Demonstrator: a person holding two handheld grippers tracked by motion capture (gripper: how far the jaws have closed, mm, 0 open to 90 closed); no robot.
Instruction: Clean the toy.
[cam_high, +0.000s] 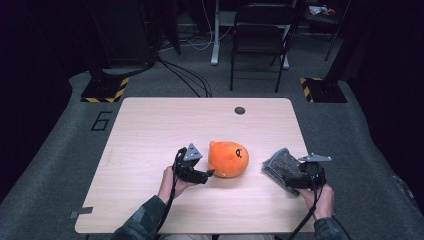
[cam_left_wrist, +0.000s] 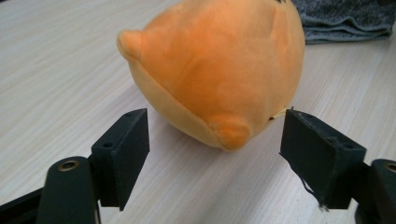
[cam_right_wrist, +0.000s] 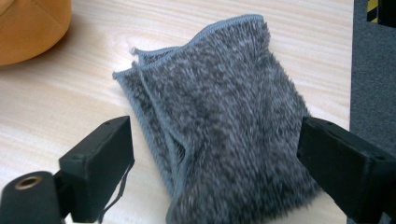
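Landmark: orange plush toy (cam_high: 228, 159), one only, near the middle of the table (cam_high: 150, 125), a little toward the person's edge.

Just left of the plush: left gripper (cam_high: 209, 173), jaws apart, low on the tabletop and aimed at the toy. In the left gripper view, plush (cam_left_wrist: 215, 70) close ahead of the two black pads (cam_left_wrist: 126, 149), one small stubby nub between them, pads not pressing on anything.

Handling, by the look: light, soft, squashy; rounded body likely to bulge and slip out of a shallow pinch. Better hold judged to be the nub or a good bite across the seam at the lower edge, not the smooth dome.

Right of the plush, near the table's right edge: one folded grey cloth (cam_high: 280, 165), fluffy, limp, light; likely to unfold or droop if lifted by a single corner, so best taken across the folded layers. Right gripper (cam_high: 292, 181) over its near end, jaws spread wide to either side of the cloth (cam_right_wrist: 224, 116), nothing clamped.

Count: one plush, one cloth, two grippers.
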